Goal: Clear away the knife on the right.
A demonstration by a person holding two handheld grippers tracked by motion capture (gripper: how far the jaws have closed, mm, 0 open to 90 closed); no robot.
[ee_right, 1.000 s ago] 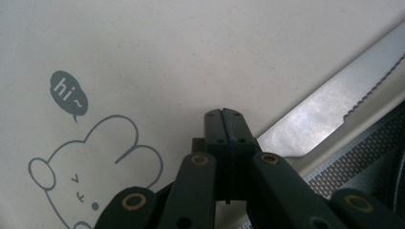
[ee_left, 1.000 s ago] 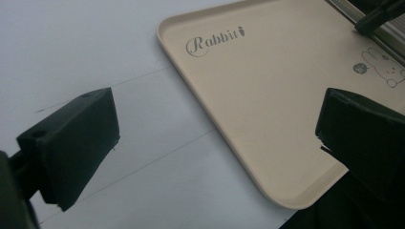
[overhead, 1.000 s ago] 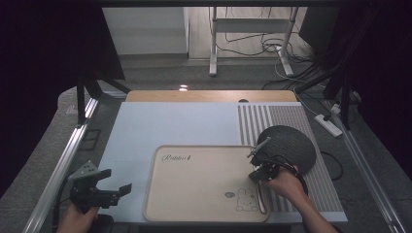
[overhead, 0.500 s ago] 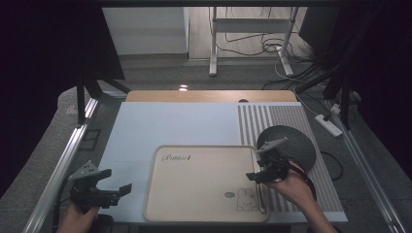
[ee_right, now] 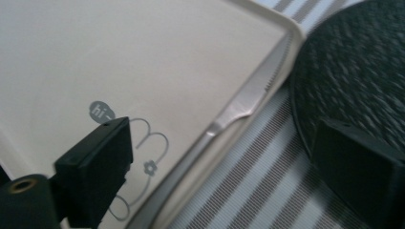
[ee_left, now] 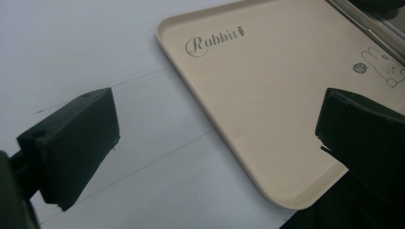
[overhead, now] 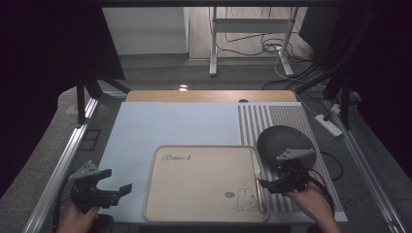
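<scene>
A beige tray (overhead: 204,182) printed with "Rabbit" and a bunny drawing lies at the near middle of the pale blue table. A metal knife (ee_right: 239,109) rests along the tray's right rim, blade toward the far side. My right gripper (overhead: 273,177) hovers low over the tray's near right corner. In the right gripper view my right gripper (ee_right: 229,162) is open, with the knife's handle between and beyond its jaws. My left gripper (overhead: 116,182) stands open, left of the tray. The left gripper view has this gripper (ee_left: 219,138) spread wide above the tray's (ee_left: 267,95) left rim, holding nothing.
A dark round woven mat (overhead: 284,143) lies on a grey striped placemat (overhead: 262,121) just right of the tray, and the dark mat (ee_right: 353,62) is close to my right jaw. Metal rails run along both table sides. Bare blue table (overhead: 170,121) stretches behind the tray.
My right gripper has drawn back toward the near edge from the tray's right rim and the dark mat, turning as it went. The left gripper has barely moved.
</scene>
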